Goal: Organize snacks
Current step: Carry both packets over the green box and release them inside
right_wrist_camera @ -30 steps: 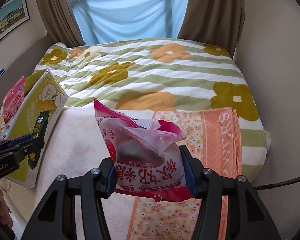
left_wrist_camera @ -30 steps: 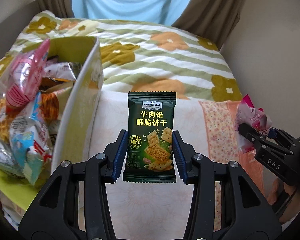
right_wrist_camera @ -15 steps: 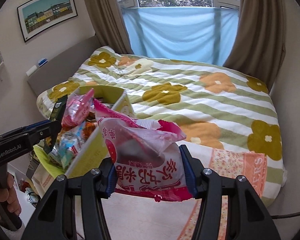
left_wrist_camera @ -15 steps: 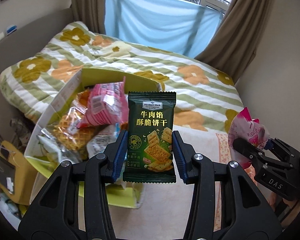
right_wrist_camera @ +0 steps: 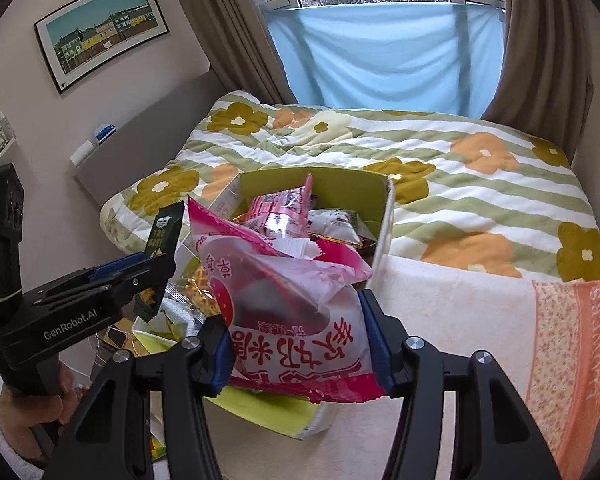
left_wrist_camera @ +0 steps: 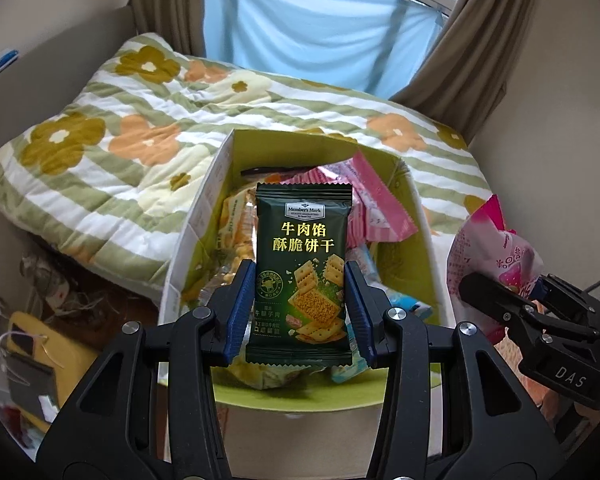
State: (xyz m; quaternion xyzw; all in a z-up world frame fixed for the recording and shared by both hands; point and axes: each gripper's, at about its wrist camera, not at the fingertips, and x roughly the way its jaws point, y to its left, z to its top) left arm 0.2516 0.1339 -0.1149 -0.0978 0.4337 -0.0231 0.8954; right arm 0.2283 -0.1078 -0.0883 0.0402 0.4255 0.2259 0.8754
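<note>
My left gripper (left_wrist_camera: pixel 300 312) is clamped on a dark green biscuit packet (left_wrist_camera: pixel 302 276), blue pads pressing its two long edges, packet upright with the printed face toward the camera. Seen from the left wrist, the packet hangs directly over the open snack box (left_wrist_camera: pixel 196 224), a green-lined carton sitting at the edge of the bed. The box already holds a heap of wrappers: pink packets (left_wrist_camera: pixel 374 204) near its far right side and yellow-orange ones (left_wrist_camera: pixel 236 236) on the left. My right gripper (right_wrist_camera: pixel 300 344) is closed on a crumpled pink-and-white snack bag (right_wrist_camera: pixel 292 312), gripped across its lower half, red lettering upside down to the camera. From the right wrist, that bag sits in front of the box's near right part; I cannot tell how high above it. The left gripper shows at the left of that view with the green packet edge-on. The box rests partly on a flower-patterned quilt (right_wrist_camera: pixel 460 200) and beside a pale towel with an orange border (right_wrist_camera: pixel 480 320). Behind the bed, a light blue cloth (right_wrist_camera: pixel 380 56) hangs across the window between brown curtains (right_wrist_camera: pixel 540 40).
</note>
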